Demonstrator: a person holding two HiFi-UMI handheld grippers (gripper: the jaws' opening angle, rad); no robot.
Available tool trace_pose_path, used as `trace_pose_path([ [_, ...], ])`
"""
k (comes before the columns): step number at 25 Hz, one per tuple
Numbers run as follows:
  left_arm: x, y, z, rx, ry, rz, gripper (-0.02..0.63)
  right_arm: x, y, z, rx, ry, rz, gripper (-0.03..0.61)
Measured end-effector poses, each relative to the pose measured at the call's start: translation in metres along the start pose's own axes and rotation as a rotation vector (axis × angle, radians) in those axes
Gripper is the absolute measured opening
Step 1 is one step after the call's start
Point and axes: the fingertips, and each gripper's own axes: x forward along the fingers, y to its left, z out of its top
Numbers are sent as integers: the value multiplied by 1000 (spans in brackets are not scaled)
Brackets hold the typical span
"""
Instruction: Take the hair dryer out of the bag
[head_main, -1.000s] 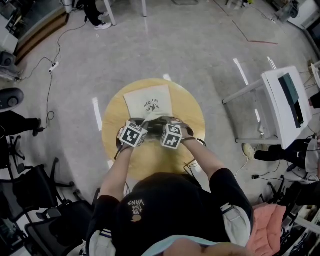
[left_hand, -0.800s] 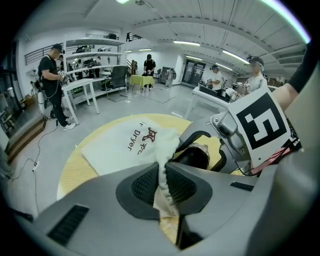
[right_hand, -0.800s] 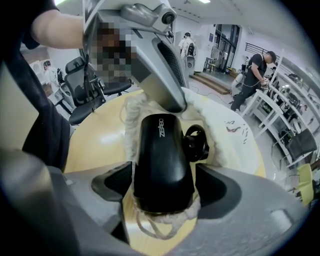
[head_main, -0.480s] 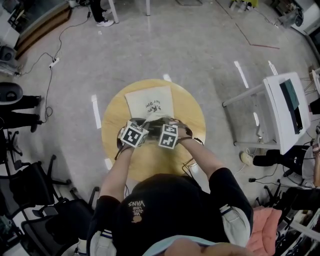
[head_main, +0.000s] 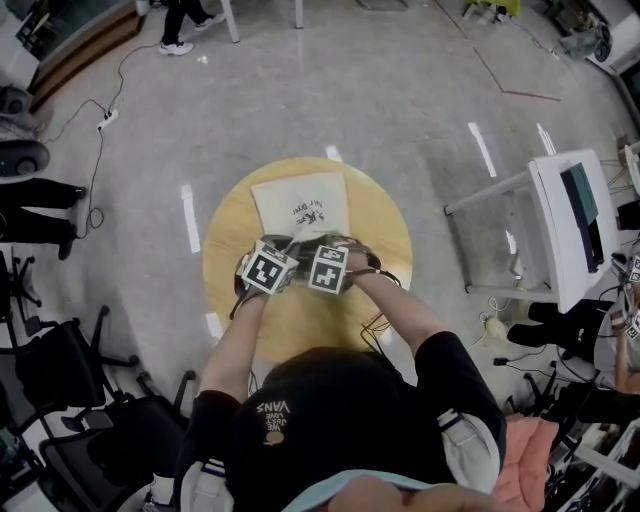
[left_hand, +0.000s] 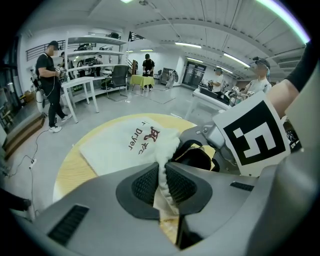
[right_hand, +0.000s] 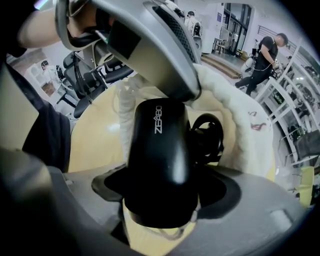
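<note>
**Both grippers at the bag mouth: left on cloth, right on the dryer**

Left gripper (left_hand: 166, 184): your jaws are nearly together, pinching a bunched fold of white cloth. That fold is the rim of the bag (left_hand: 127, 142), and it runs up between the two ribbed pads. Beyond the jaws the rest of the bag lies flat on the round wooden table (head_main: 300, 335), printed side up. Just right of the pinched fold the mouth gapes, with something black showing inside.

Right gripper (right_hand: 160, 192): your jaws are clamped on the hair dryer (right_hand: 157, 145), one pad on each side of its glossy black body. The body runs straight away from the jaws, lettering on top. The end nearest the camera sits between the pads. The far end lies in the open mouth of the bag, whose white rim curls round it on both sides. A black coil of cord (right_hand: 209, 136) sits just right of the body, inside the rim.

From the right gripper view, the left gripper reaches in from above, past the far end of the dryer, touching the cloth rim.

Head view: the two marker cubes sit side by side, close together, at the near edge of the bag. The dryer itself is hidden under the grippers there.
</note>
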Motion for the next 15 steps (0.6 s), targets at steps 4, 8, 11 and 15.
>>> trace_pose_path([
  [4, 4, 2, 0, 12, -17, -4, 41, 5, 1, -2, -2, 37, 17, 388],
  [8, 1, 5, -2, 7, -19, -17, 41, 6, 4, 2, -13, 33, 41, 387],
  [11, 1, 6, -3, -4, -20, -26, 41, 7, 4, 3, -15, 29, 46, 388],
  [15, 2, 6, -3, -19, -30, -42, 41, 7, 4, 2, -18, 22, 47, 391],
])
